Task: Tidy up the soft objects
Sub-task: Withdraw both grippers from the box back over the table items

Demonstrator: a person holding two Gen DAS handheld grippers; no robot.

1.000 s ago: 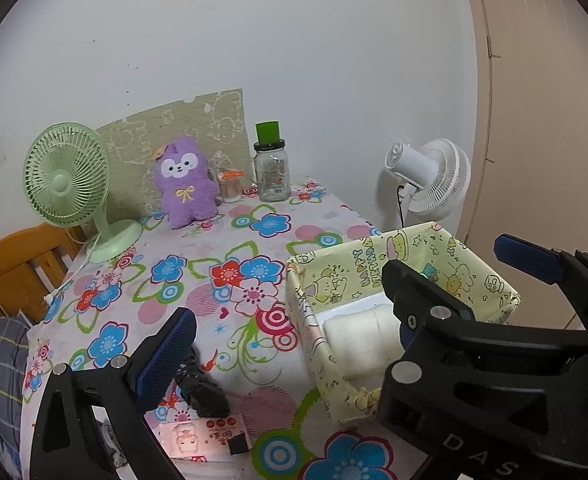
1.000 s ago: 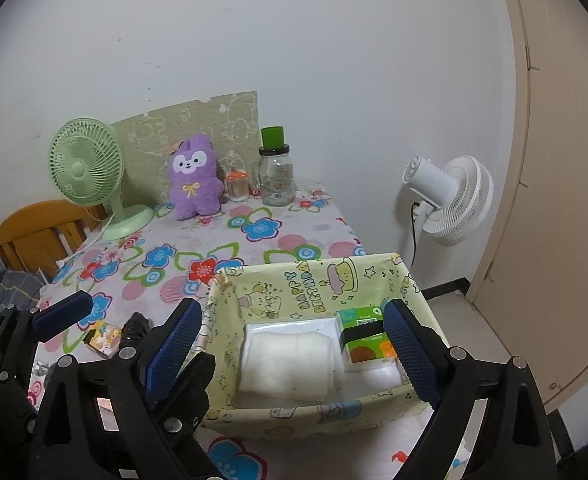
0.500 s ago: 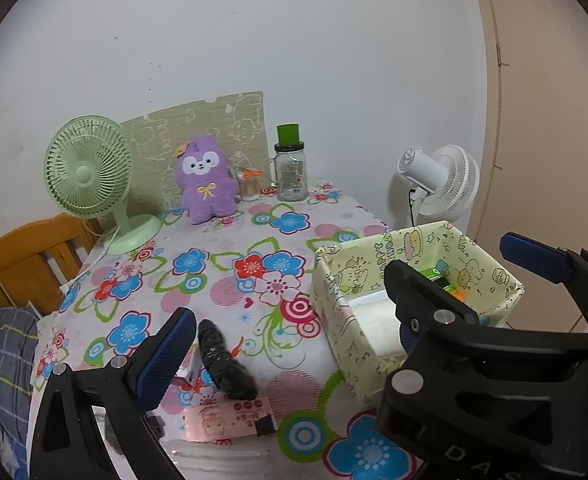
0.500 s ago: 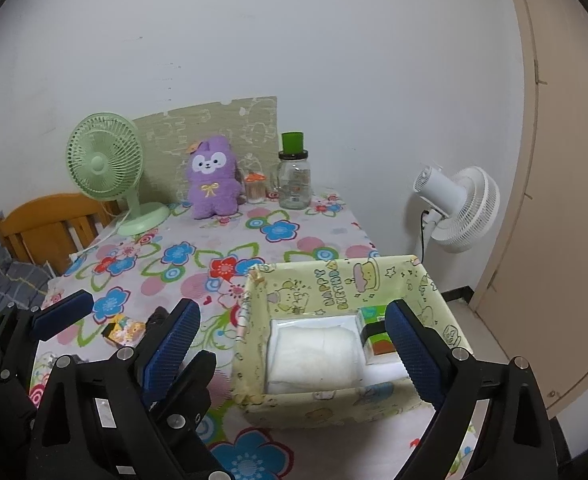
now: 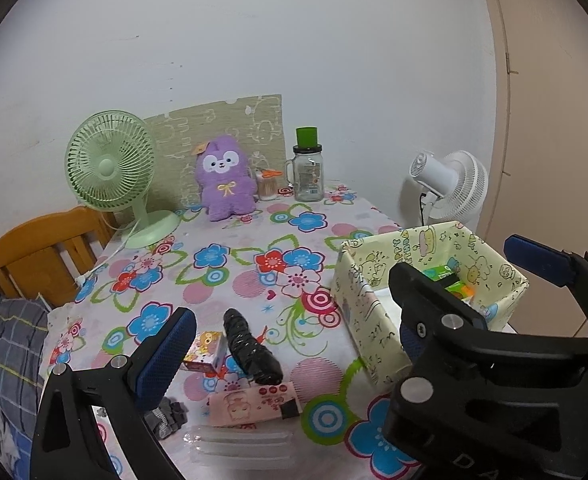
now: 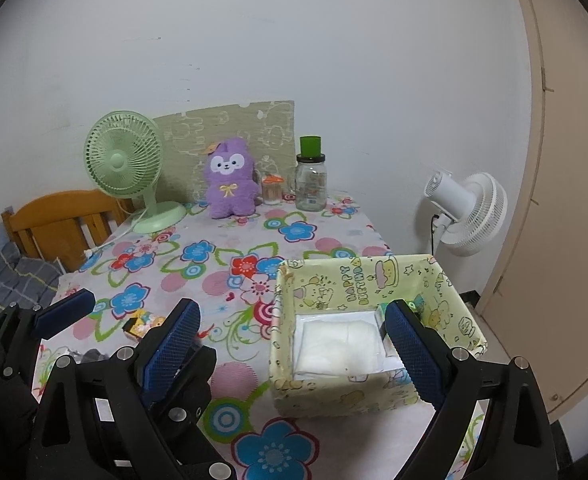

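Both grippers, left [image 5: 290, 344] and right [image 6: 290, 344], have drawn back from the yellow box [image 6: 445, 288], jaws open and empty. White soft pad [image 6: 339, 344] lies inside; black roll [image 5: 252, 346] waits on the tabletop [image 5: 254, 240], likely next.

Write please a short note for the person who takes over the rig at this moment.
Left claw: open, empty. Right claw: open, empty, above the yellow box.
In the box: white folded cloth, green packet.
On the table, left of the box: black roll, pink pack, small cartoon pack, grey cloth. Purple plush stands at the back.
Left to do: judge which go in.
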